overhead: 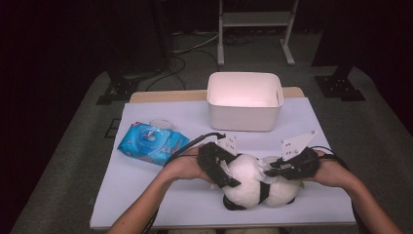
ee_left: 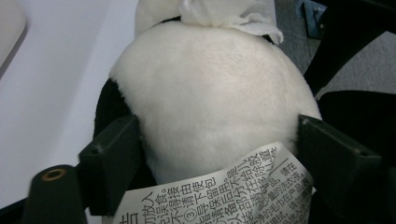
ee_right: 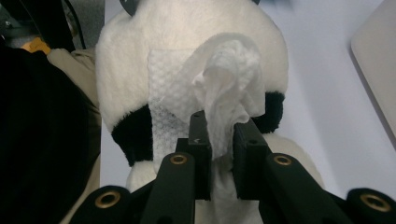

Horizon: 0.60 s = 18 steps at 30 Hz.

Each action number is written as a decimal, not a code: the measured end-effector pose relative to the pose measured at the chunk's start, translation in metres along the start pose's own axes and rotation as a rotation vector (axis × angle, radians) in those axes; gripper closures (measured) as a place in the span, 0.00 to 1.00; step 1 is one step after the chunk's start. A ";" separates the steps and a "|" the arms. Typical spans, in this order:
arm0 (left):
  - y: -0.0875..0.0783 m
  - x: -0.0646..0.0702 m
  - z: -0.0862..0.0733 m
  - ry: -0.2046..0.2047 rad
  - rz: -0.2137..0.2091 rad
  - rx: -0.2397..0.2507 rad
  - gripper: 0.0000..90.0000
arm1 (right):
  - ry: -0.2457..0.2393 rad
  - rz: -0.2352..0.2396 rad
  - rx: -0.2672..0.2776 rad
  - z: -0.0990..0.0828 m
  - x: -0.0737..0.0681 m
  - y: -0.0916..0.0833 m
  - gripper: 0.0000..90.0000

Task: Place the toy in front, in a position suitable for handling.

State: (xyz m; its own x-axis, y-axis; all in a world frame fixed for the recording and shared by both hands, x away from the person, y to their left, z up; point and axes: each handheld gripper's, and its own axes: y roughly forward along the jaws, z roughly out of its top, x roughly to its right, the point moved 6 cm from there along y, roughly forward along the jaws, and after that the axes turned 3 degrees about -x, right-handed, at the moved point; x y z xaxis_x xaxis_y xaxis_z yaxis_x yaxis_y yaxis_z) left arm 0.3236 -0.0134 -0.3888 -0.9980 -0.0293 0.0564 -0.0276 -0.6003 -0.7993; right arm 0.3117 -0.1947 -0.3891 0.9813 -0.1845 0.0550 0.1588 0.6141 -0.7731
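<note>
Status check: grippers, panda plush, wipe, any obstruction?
Left gripper jaws wide around panda plush, steadying it. Right gripper shut on white wipe, pressed against the plush. White bin and wipes pack stand apart; nothing in the way.

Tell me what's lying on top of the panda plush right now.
A white wipe lies on the panda plush, pinched by the right gripper. The fur beneath it is covered.

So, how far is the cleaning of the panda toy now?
Done: a wet wipe is out of the blue pack, which lies at the left of the table. In hand: the left claw steadies the plush panda around its body, and the right claw pinches the wipe against the white fur. Left: probably more wiping; the white bin looks empty.
</note>
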 end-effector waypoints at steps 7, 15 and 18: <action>0.000 0.006 0.006 0.072 0.035 -0.018 0.26 | -0.053 0.003 0.022 0.023 0.006 0.002 0.88; 0.000 0.007 0.004 0.078 0.036 -0.026 0.26 | -0.100 0.016 0.016 0.057 0.014 0.015 0.88; 0.000 0.008 0.001 0.073 0.022 -0.007 0.27 | -0.086 0.030 0.007 0.054 0.016 0.015 0.88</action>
State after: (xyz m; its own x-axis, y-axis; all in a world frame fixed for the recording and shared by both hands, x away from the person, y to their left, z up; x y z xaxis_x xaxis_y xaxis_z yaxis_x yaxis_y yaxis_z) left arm 0.3158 -0.0146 -0.3882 -0.9999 0.0159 -0.0043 -0.0060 -0.5949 -0.8038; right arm 0.3358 -0.1468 -0.3662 0.9913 -0.0996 0.0860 0.1296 0.6239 -0.7707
